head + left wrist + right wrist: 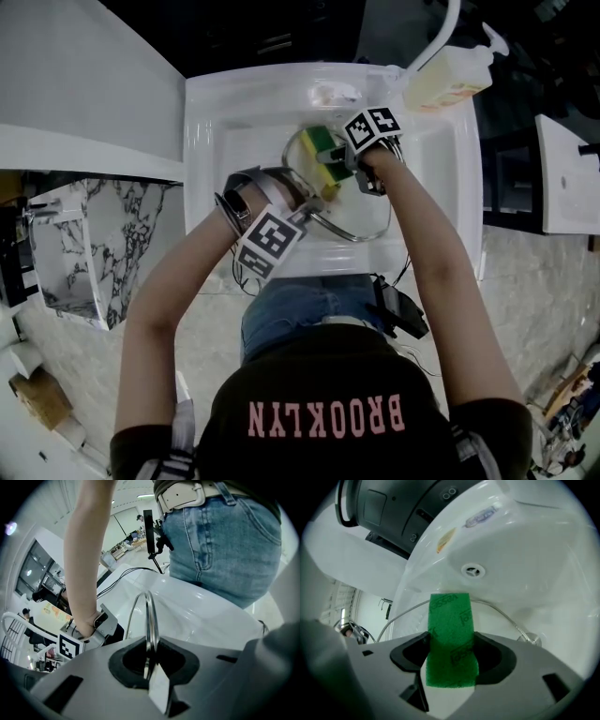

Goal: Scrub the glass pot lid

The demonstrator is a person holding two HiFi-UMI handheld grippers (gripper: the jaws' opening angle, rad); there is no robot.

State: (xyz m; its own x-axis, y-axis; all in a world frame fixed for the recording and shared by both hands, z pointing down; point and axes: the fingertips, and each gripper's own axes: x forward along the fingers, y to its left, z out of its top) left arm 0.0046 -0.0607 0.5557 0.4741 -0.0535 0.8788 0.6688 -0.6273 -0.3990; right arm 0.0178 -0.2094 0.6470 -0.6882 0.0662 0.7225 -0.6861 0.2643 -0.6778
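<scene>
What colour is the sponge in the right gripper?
The sponge is green, clearest in the right gripper view.

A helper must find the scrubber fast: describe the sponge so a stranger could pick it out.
Look into the white sink, where a glass pot lid is held. At the lid's far side, the right tool grips a sponge. Its green face on a yellow body sets it apart from the white sink and the clear lid.
</scene>
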